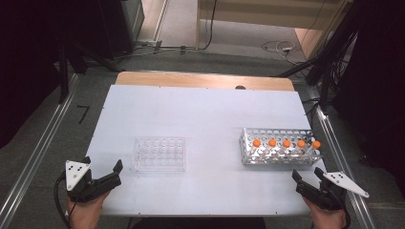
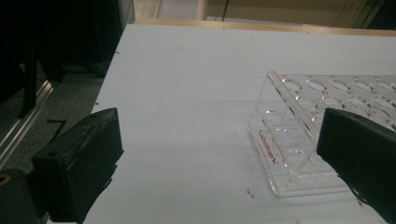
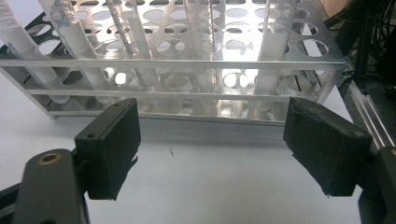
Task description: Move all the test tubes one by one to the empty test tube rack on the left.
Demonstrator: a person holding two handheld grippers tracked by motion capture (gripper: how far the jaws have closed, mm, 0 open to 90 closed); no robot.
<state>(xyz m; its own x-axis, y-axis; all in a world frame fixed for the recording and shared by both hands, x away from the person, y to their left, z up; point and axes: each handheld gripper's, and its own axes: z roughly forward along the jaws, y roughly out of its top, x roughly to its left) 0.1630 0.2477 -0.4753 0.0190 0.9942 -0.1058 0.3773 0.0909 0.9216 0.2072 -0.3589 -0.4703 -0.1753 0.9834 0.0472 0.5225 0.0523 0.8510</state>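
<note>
Left hand-held gripper [image 1: 111, 175] wide, empty, clear rack [image 1: 159, 154] at 2 o'clock; right hand-held gripper [image 1: 306, 180] wide, empty, metal tube rack [image 1: 279, 155] at 12 o'clock on tabletop [image 1: 200, 114].

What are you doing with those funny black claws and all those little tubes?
A person holds a gripper in each hand at a white table. The left gripper is open near an empty clear plastic rack. The right gripper is open in front of a metal rack holding five orange-capped tubes. Neither gripper holds or touches anything; both wait at the table's near edge.
</note>
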